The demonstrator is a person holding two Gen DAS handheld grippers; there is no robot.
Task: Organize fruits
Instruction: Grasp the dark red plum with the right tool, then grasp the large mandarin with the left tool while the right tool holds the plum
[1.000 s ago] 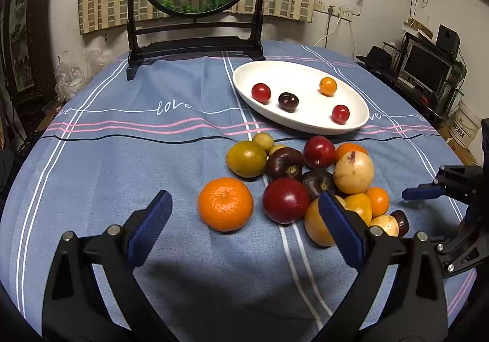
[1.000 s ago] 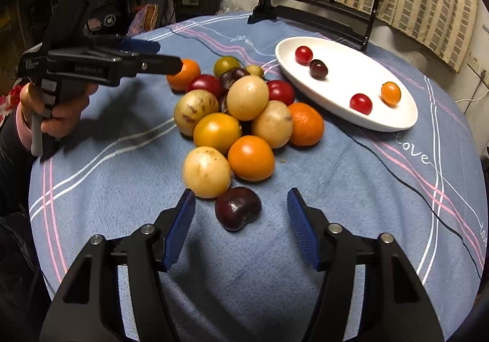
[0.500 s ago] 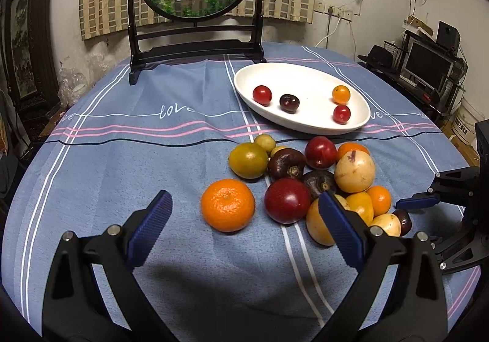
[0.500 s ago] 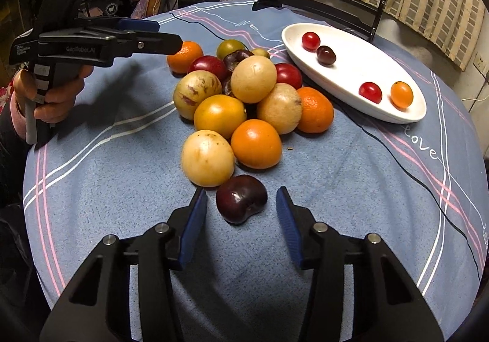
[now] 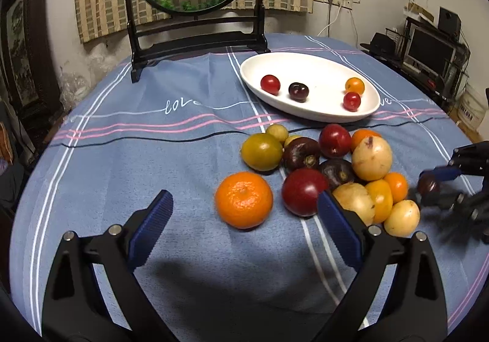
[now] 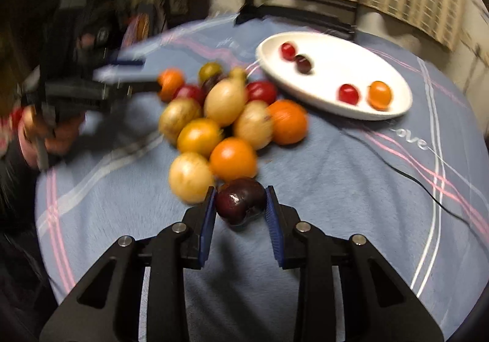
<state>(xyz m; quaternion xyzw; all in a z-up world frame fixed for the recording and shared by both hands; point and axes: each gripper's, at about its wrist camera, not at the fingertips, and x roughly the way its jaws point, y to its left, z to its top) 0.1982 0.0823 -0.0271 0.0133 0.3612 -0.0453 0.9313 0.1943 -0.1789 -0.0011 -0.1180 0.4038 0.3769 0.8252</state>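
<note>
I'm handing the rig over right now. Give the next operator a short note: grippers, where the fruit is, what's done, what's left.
Right gripper: jaws closing, pads on both sides of the dark plum at the near edge of the pile.
Left gripper: jaws wide but closing, holding nothing, aimed at the large orange.
White dish: holds four small fruits, two red, one dark, one orange.
Pile: still on the blue tablecloth in front of the dish.
Done: four fruits placed.
Left: carry the plum to the dish, then probably the rest of the pile.
</note>
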